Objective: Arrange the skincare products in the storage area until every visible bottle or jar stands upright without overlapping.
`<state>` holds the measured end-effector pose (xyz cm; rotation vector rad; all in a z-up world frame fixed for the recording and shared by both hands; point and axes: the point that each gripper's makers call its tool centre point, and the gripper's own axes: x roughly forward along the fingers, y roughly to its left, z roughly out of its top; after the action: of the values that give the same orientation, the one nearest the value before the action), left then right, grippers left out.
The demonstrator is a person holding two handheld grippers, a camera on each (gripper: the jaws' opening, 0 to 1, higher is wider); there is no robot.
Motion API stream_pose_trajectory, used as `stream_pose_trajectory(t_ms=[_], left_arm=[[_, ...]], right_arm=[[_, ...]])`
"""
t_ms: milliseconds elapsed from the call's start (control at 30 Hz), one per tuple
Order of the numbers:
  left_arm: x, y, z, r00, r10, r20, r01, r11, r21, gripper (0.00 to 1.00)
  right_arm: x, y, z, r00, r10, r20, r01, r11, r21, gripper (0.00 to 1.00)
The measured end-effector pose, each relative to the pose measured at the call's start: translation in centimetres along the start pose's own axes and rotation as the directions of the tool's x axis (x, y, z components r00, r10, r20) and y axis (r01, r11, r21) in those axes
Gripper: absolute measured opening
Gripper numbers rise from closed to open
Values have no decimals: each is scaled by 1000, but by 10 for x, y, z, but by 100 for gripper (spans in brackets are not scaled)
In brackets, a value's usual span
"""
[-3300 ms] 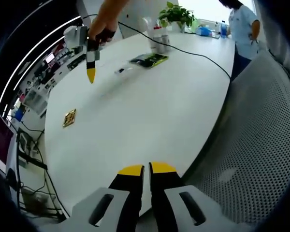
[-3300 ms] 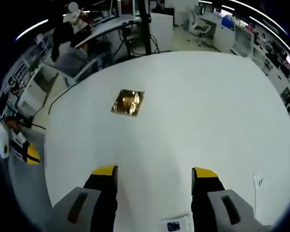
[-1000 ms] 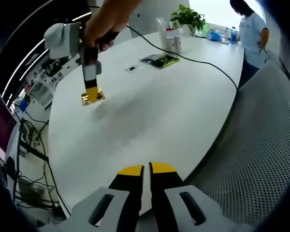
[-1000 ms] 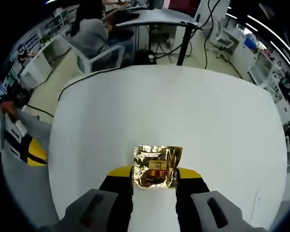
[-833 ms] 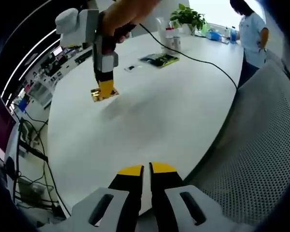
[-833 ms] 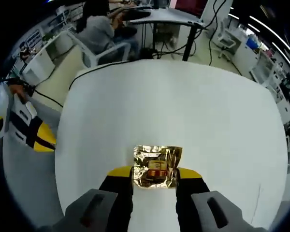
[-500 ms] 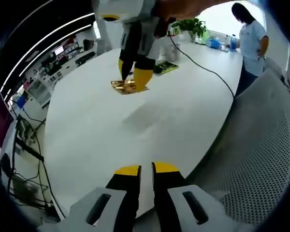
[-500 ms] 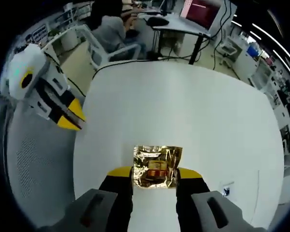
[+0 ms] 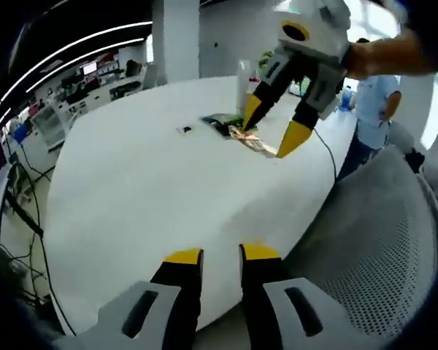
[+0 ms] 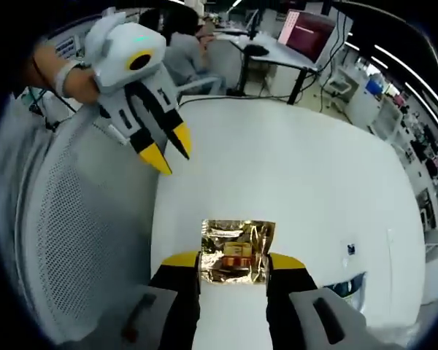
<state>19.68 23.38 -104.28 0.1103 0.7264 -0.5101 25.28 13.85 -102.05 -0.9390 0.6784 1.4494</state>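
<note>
A broad white counter (image 9: 131, 182) with a rounded edge takes up most of both views, set in an open office with strip lights overhead, desks, monitors and cables behind it, and a grey mesh chair back (image 9: 379, 240) pushed up against its near edge. In the left gripper view a person in a pale top (image 9: 371, 109) stands beyond the far end of the counter, near a green plant (image 9: 266, 62) and some upright bottles (image 9: 242, 76) that are too small to make out; a dark flat packet (image 9: 223, 122) and a small dark item (image 9: 184, 130) lie on the surface nearby, and a black cable (image 9: 323, 149) trails off the edge. The right tool (image 10: 233, 261) pinches a crinkled gold foil sachet (image 10: 237, 250) between its yellow tips, lifted above the counter, its label facing the camera; the sachet is roughly square, so no long axis can be told. In the left gripper view the same sachet (image 9: 254, 140) shows between those tips above the far part of the counter. The left tool (image 9: 220, 255) hangs over the near counter edge with its yellow tips close together but slightly apart, gripping nothing; in the right gripper view it (image 10: 168, 152) sits above the chair back.
</note>
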Motion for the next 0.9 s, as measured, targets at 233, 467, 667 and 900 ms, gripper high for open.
stream_pose_trajectory(t_ms=[233,467,667,900], left_arm=[[-3,-22,27,983,-165,87,177,971,-162,15],[-5,-56,68,862,-350,368,500,711,-495,30],[-2,-87,65,815,-467,344,579,624,-524,29],[2,-98,51,789,-543,287,597,566,-569,9]], right_arm=[[-13,15,1,999,-9,38,9,1000,-13,33],[-26,38,6,997,-5,78,13,994,-113,33],[-24,65,6,999,-5,36,14,971,-238,34],[-16,92,24,999,25,42,-8,937,-349,35]])
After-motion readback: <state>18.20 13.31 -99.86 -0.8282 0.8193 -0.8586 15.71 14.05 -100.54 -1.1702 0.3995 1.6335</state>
